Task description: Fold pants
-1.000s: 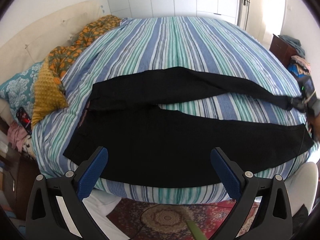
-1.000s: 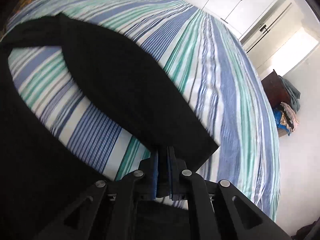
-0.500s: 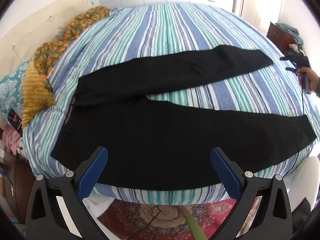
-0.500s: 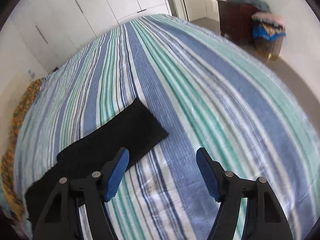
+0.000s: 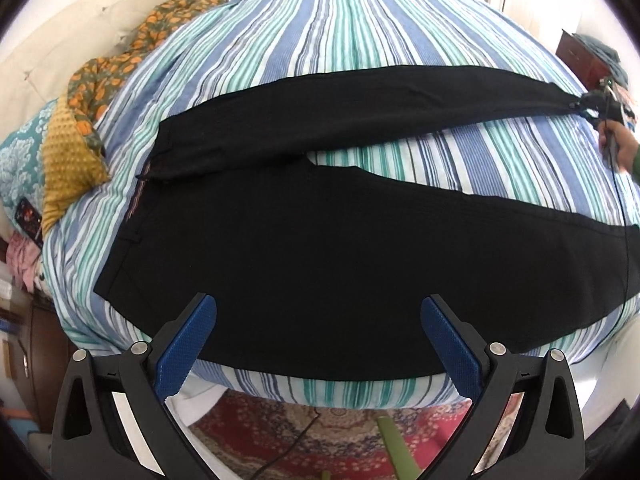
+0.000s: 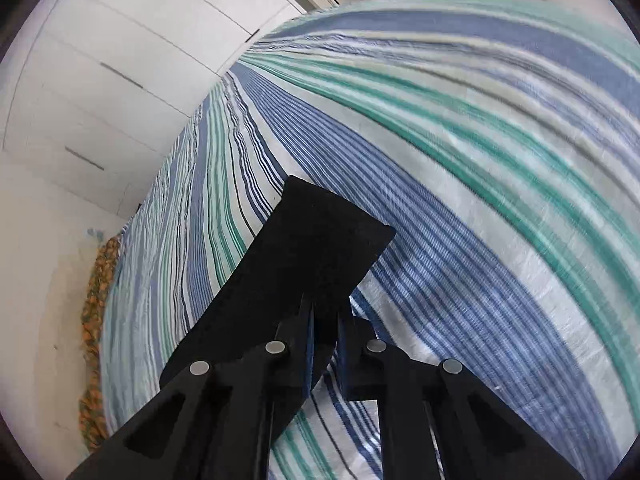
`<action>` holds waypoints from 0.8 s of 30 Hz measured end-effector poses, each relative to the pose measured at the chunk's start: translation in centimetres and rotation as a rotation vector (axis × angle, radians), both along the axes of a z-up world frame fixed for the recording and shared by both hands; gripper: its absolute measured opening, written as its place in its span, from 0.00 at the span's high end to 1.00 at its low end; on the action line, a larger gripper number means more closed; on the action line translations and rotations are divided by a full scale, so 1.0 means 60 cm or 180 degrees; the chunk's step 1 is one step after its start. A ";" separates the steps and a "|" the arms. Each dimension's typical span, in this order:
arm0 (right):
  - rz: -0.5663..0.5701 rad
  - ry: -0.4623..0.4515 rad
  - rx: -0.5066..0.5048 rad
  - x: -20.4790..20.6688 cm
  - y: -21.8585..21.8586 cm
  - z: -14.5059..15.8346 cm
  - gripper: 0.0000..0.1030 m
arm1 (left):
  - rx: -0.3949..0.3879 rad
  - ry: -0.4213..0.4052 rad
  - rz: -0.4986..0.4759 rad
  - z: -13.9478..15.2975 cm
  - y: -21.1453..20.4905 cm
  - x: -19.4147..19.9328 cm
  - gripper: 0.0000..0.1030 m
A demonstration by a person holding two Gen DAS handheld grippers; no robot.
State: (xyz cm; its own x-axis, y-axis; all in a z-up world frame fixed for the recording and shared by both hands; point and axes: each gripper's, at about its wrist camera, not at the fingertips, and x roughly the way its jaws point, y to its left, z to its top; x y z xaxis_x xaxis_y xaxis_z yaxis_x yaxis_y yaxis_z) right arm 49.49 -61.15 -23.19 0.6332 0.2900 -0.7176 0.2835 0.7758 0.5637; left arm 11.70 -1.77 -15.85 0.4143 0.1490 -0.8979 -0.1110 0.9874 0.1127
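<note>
Black pants lie spread on the striped bed, waist at the left, legs to the right. My left gripper is open and empty, hovering above the near edge of the pants' seat. My right gripper shows at the far right in the left wrist view, at the cuff of the far leg. In the right wrist view it is shut on the far leg's cuff, which is pinched between the blue pads.
Orange floral and mustard pillows lie at the bed's left head end. A patterned red rug covers the floor below the near edge. White wardrobe doors stand beyond the bed. A dark dresser is at the far right.
My right gripper was shut on the far leg, opened and let it go half a second ago, and is now shut on its cuff again. The left gripper moved a little closer.
</note>
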 end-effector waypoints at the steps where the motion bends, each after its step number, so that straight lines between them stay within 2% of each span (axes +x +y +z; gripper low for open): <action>1: 0.0075 0.0065 -0.0274 -0.009 0.001 0.003 0.89 | -0.0040 -0.0006 0.0016 -0.006 0.012 0.010 0.01; 2: 0.0108 0.0182 -0.0447 -0.015 0.000 -0.003 0.84 | -0.0082 -0.0047 0.0032 -0.010 0.026 0.023 0.01; 3: 0.0094 0.0308 -0.0622 -0.022 -0.001 -0.007 0.66 | -0.0102 -0.0117 0.0067 -0.011 0.042 0.042 0.01; 4: 0.0009 0.0382 -0.0835 -0.030 -0.003 -0.005 0.42 | -0.0105 -0.0217 0.0112 -0.010 0.060 0.064 0.01; 6: -0.0168 0.0288 -0.1215 -0.051 0.005 0.019 0.25 | -0.0074 -0.0473 0.0162 -0.010 0.093 0.115 0.01; 7: -0.0157 0.0165 -0.1336 -0.059 0.019 0.036 0.25 | -0.0017 -0.0593 0.0206 -0.013 0.111 0.148 0.01; 9: 0.0129 -0.0043 -0.1364 -0.059 0.075 0.062 0.25 | 0.0104 -0.0794 0.0347 -0.024 0.145 0.213 0.01; 12: 0.0835 -0.0300 -0.1045 -0.044 0.220 0.084 0.25 | 0.0064 -0.0934 0.0405 -0.062 0.190 0.306 0.01; 14: 0.1440 -0.0373 -0.0750 -0.037 0.350 0.090 0.25 | 0.0148 -0.0878 0.0547 -0.104 0.216 0.345 0.01; 16: 0.2102 -0.0404 -0.0431 -0.046 0.495 0.086 0.25 | 0.0129 -0.0636 0.0639 -0.149 0.236 0.366 0.01; 19: 0.2980 -0.0347 -0.0038 -0.072 0.690 0.066 0.25 | -0.0016 -0.0334 0.0626 -0.201 0.256 0.364 0.01; 21: 0.3338 -0.0145 0.0056 -0.080 0.784 0.036 0.26 | -0.0024 -0.0379 0.0567 -0.207 0.253 0.349 0.00; 24: 0.3542 0.0113 -0.0272 -0.078 0.844 -0.014 0.27 | -0.0061 -0.0396 0.0537 -0.205 0.257 0.339 0.00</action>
State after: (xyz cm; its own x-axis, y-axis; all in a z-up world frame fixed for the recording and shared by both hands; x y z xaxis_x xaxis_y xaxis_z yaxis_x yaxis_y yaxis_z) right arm 44.82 -10.52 -24.02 0.0301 0.6315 -0.7748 -0.5785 0.6431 0.5017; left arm 32.01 13.65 -28.17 0.4927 0.2089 -0.8447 -0.2867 0.9555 0.0691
